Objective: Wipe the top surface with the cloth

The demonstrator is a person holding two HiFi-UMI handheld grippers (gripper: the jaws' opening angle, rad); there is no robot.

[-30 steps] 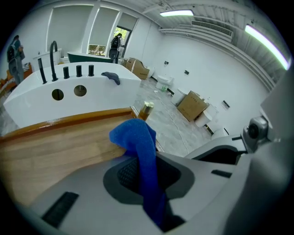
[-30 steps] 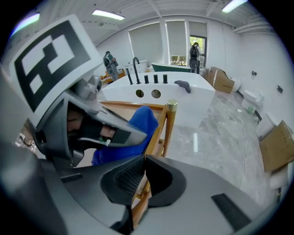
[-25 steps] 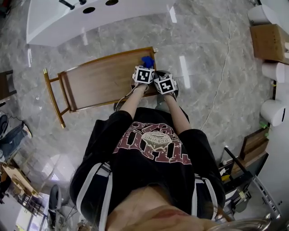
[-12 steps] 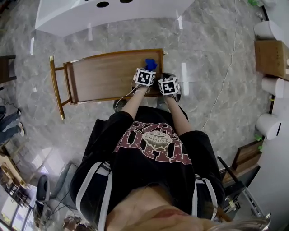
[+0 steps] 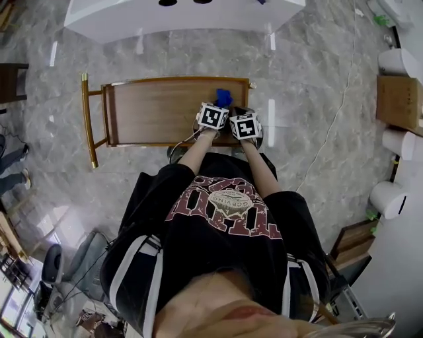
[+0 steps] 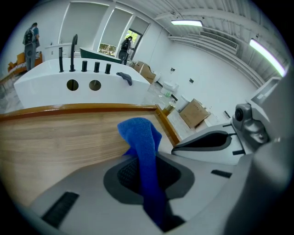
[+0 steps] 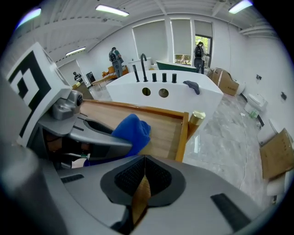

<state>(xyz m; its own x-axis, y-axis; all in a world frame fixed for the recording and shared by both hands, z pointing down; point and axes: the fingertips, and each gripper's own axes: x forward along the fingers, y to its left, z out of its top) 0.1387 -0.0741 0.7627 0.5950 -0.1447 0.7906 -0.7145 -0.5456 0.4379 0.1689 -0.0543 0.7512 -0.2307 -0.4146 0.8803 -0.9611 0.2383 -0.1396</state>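
Grey marble floor (image 5: 317, 79), white bathtub (image 5: 185, 16) beyond. At right end of gold-framed wooden surface (image 5: 158, 109): blue terry cloth (image 6: 140, 133), pinched in left gripper (image 6: 148, 183) jaws, ready to wipe. Right gripper (image 7: 143, 176) jaws pressed together, empty, alongside.

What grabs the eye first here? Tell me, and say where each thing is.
The blue cloth, pinched between the jaws of the left gripper, sticks out over the right end of the wooden top. The right gripper sits close beside it, jaws shut. Beyond the top stands a white tub.
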